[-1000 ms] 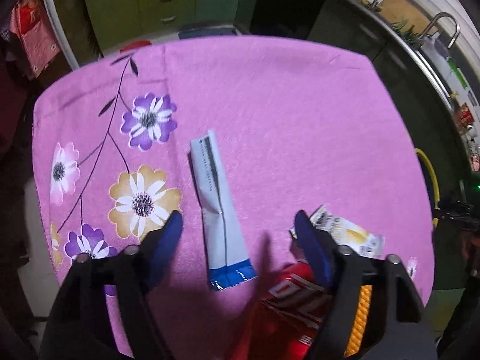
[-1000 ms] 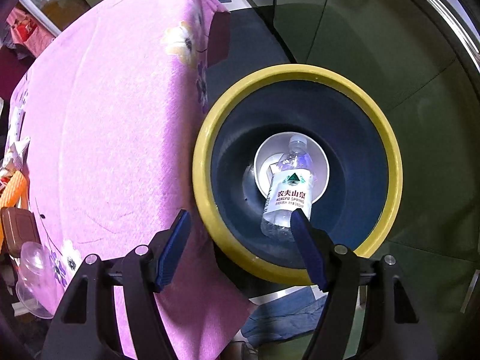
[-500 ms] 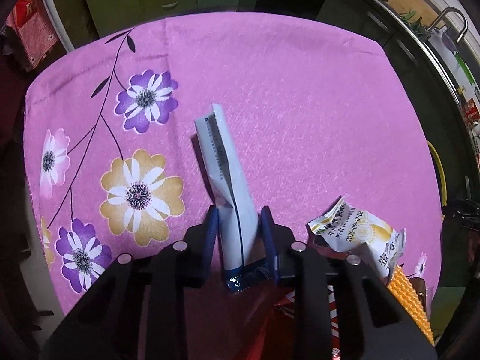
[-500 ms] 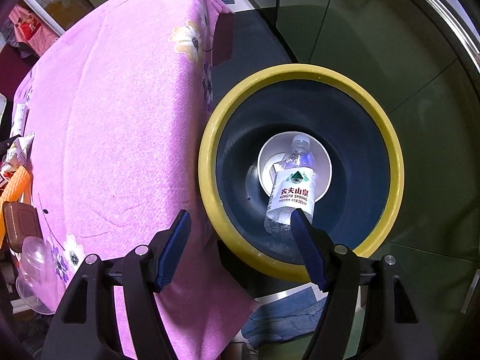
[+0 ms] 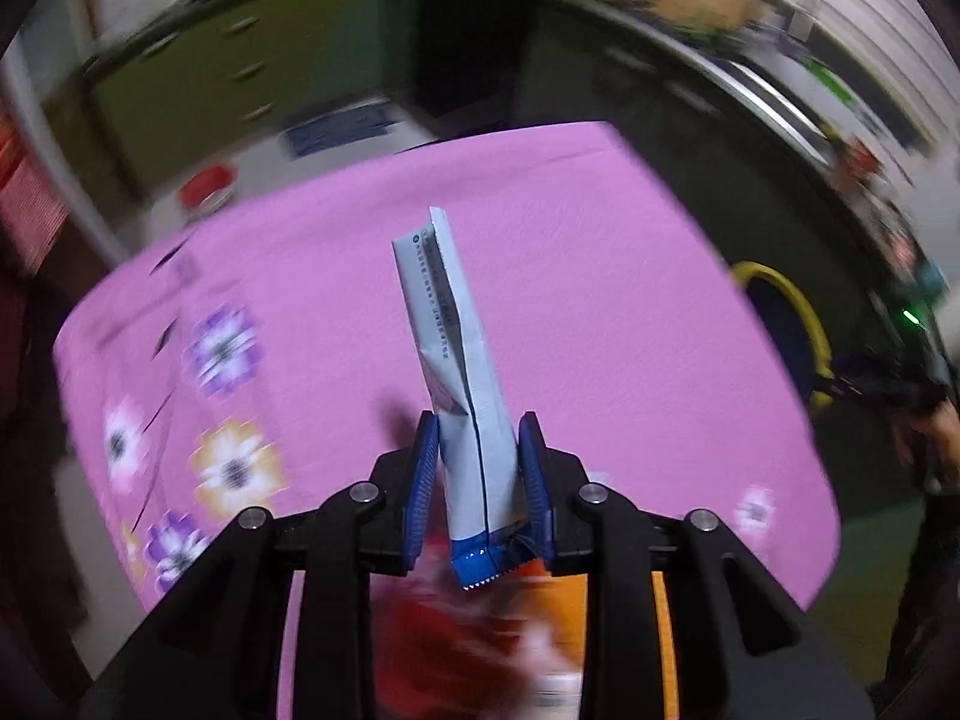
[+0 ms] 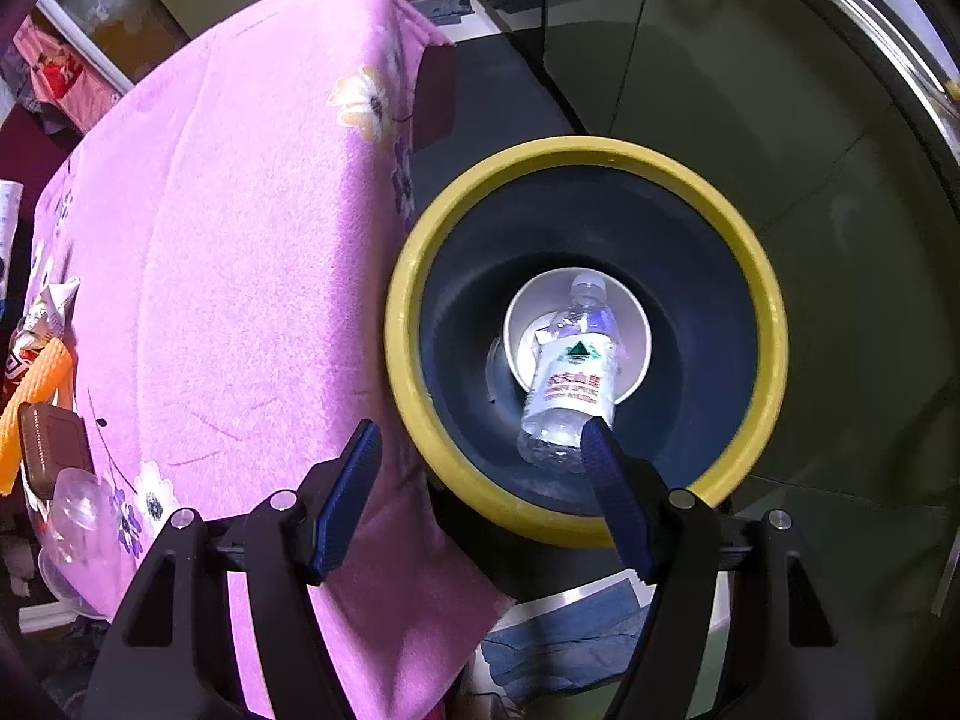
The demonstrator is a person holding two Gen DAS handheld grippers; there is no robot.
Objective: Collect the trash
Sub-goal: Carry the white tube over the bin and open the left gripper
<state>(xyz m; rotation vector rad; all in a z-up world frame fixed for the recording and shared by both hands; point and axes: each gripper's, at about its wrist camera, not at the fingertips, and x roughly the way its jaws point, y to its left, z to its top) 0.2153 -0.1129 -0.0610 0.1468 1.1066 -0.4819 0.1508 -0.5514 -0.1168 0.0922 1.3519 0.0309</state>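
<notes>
Left gripper (image 5: 480,474) is clamped on 1 long pale-blue wrapper (image 5: 456,360), which is lifted clear of the pink flowered tablecloth (image 5: 600,300), so it's not binned yet. Right gripper (image 6: 480,492) is held with jaws apart and nothing in them, above the yellow-rimmed bin (image 6: 402,360) beside the table. Already binned: 1 water bottle (image 6: 570,384) and 1 white paper cup (image 6: 522,324). Left on the cloth, as far as can be made out: 1 crumpled wrapper (image 6: 51,312), 1 orange item (image 6: 33,396), 1 brown box (image 6: 51,444), 1 clear plastic cup (image 6: 72,516). Roughly a third done, probably.
</notes>
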